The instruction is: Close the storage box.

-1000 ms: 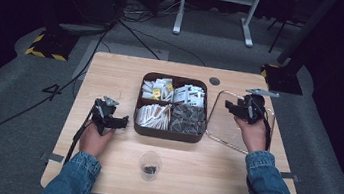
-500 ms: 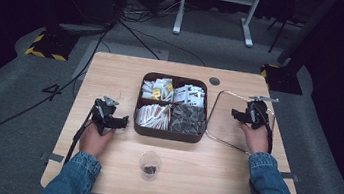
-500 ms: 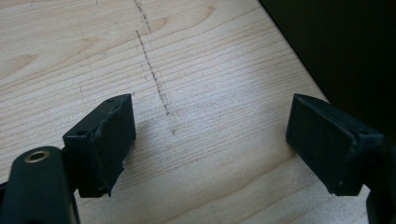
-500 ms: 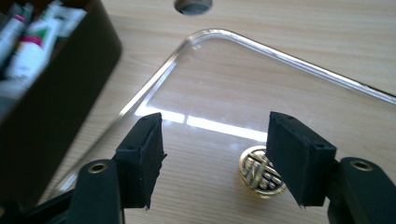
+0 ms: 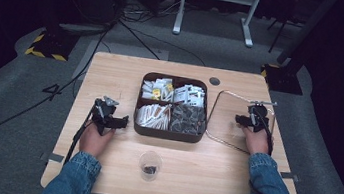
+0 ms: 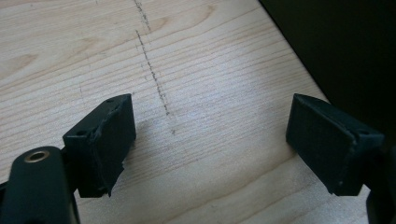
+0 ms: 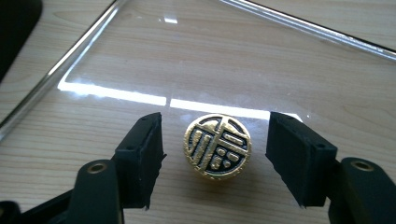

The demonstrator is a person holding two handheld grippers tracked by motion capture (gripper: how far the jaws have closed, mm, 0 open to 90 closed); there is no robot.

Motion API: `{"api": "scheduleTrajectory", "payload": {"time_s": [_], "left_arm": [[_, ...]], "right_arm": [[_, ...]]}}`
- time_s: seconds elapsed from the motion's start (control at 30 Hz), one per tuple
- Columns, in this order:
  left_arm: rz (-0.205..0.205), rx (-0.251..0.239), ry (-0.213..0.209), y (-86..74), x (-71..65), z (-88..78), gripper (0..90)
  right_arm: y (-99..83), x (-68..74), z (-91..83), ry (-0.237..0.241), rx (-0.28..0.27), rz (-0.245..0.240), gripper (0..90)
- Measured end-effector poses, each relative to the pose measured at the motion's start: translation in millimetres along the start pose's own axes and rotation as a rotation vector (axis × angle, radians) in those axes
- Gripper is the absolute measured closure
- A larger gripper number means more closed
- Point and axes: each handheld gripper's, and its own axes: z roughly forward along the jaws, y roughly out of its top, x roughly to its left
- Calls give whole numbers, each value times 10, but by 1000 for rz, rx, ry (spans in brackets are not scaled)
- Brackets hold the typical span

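Gold and black, the round knob (image 7: 217,147) stands on the glass lid (image 7: 261,60), which lies flat on the table (image 5: 112,76) right of the compartment box (image 5: 169,133); I have the right gripper (image 7: 215,158) astride the knob, jaws just opened wide, pads clear of it on both sides; my left gripper (image 6: 210,140) rests near the box's left wall, jaws spread with bare wood between them; a small clear cup (image 5: 150,164) sits near the front edge.
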Motion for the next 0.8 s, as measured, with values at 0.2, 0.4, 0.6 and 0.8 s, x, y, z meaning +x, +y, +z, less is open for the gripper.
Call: {"api": "scheduleTrajectory", "payload": {"time_s": [0.2, 0.4, 0.6, 0.8], "left_arm": [[0, 0, -1, 0, 1, 0, 164], [1, -1, 1, 0, 1, 0, 163], [2, -1, 0, 0, 1, 1, 163], [0, -1, -1, 0, 0, 0, 163]], "right_arm": [[-36, -31, 59, -4, 23, 10, 387], [-46, -19, 86, -2, 20, 10, 421], [-32, 2, 80, 3, 18, 0, 573], [-39, 20, 82, -11, 9, -25, 578]]}}
